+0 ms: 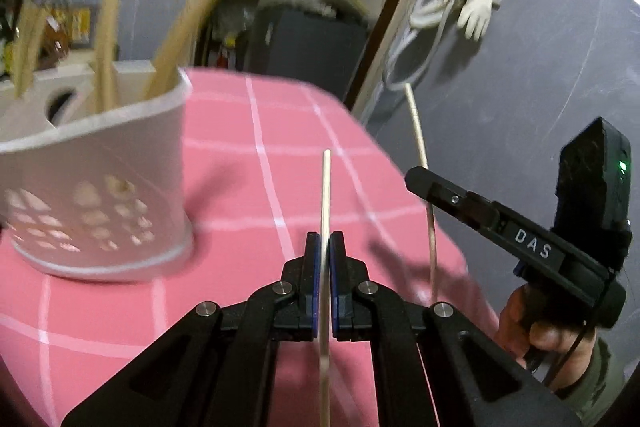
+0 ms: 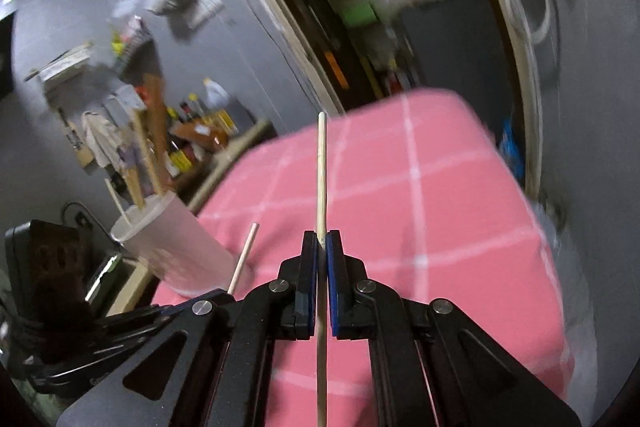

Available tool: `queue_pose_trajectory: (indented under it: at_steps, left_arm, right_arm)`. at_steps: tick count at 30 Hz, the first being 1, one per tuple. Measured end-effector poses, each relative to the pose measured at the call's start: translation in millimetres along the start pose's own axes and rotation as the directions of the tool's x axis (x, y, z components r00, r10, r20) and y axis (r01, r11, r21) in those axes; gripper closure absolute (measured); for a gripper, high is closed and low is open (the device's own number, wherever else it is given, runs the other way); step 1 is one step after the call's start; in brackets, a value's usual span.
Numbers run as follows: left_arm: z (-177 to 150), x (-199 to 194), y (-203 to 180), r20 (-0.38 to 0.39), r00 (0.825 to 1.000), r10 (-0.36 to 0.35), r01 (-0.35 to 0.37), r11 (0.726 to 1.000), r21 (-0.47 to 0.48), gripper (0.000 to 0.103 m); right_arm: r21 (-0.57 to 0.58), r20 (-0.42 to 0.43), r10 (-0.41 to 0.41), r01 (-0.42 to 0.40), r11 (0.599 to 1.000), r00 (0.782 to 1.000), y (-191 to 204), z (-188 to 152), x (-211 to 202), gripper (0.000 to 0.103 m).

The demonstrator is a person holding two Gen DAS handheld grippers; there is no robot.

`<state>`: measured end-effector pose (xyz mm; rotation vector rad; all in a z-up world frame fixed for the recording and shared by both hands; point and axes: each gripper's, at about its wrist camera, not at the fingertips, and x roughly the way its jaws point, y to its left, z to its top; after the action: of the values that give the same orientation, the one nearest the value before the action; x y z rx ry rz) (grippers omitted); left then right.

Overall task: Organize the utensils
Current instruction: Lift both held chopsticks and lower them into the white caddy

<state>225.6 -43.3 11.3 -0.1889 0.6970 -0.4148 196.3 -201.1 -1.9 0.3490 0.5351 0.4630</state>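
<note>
My left gripper is shut on a thin wooden chopstick that sticks out ahead, held above the pink checked tablecloth. My right gripper is shut on a second wooden chopstick, also above the cloth. In the left wrist view the right gripper shows at the right with its chopstick pointing up. A white perforated utensil holder stands at the left with several wooden utensils upright in it. The right wrist view shows that holder at lower left and the left chopstick.
The table's far edge ends near a grey wall and an open doorway. White gloves hang on the wall at the right. Cluttered shelves with bottles stand beyond the table's left side. A person's hand holds the right gripper.
</note>
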Motion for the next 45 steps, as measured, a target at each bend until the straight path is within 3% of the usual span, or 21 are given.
queue_pose_trajectory:
  at_steps: [6, 13, 23, 27, 29, 31, 36, 45]
  left_arm:
    - [7, -39, -2, 0.192, 0.981, 0.026, -0.029, 0.999, 0.016, 0.101]
    - [18, -69, 12, 0.315, 0.948, 0.055, -0.058, 0.998, -0.001, 0.100]
    - [47, -112, 79, 0.470, 0.876, 0.108, -0.078, 0.993, -0.084, 0.100]
    - [56, -123, 112, 0.542, 0.827, 0.153, -0.087, 0.985, -0.146, 0.100]
    - [62, -128, 128, 0.589, 0.789, 0.174, -0.075, 0.979, -0.189, 0.101]
    - [69, -133, 143, 0.610, 0.769, 0.191, -0.079, 0.975, -0.207, 0.100]
    - [75, -132, 163, 0.637, 0.732, 0.240, -0.110, 0.965, -0.237, 0.100]
    - [67, -141, 181, 0.696, 0.633, 0.339, -0.147, 0.935, -0.322, 0.100]
  right_arm:
    - [-0.044, 0.129, 0.052, -0.046, 0.998, 0.990, 35, 9, -6, 0.100]
    - [-0.059, 0.250, 0.118, -0.107, 0.993, 0.961, 76, 23, 6, 0.100]
    - [-0.122, 0.364, 0.200, -0.166, 0.978, 0.910, 123, 44, 34, 0.100]
    - [-0.162, 0.417, 0.233, -0.180, 0.970, 0.879, 134, 49, 44, 0.100]
    - [-0.185, 0.439, 0.238, -0.172, 0.968, 0.866, 139, 49, 51, 0.100]
    - [-0.200, 0.459, 0.244, -0.168, 0.965, 0.854, 141, 48, 56, 0.100]
    - [-0.228, 0.483, 0.236, -0.139, 0.964, 0.843, 140, 40, 68, 0.100]
    - [-0.233, 0.490, 0.219, -0.115, 0.966, 0.844, 135, 37, 76, 0.100]
